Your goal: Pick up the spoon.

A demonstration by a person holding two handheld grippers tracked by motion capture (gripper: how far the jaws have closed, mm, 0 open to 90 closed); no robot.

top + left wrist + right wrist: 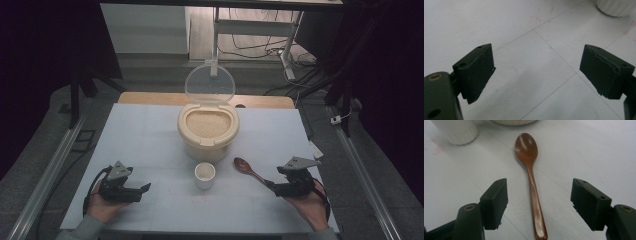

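two hand-held grippers, left [145, 188] and right [268, 184], both spread apart; one wooden spoon [531, 180], one cup [205, 175]

Brown spoon [532, 182], white cup [205, 174] (ribbed), cream rice bin [207, 136].

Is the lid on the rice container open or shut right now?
Open: the clear lid stands up behind the container, and the rice shows.
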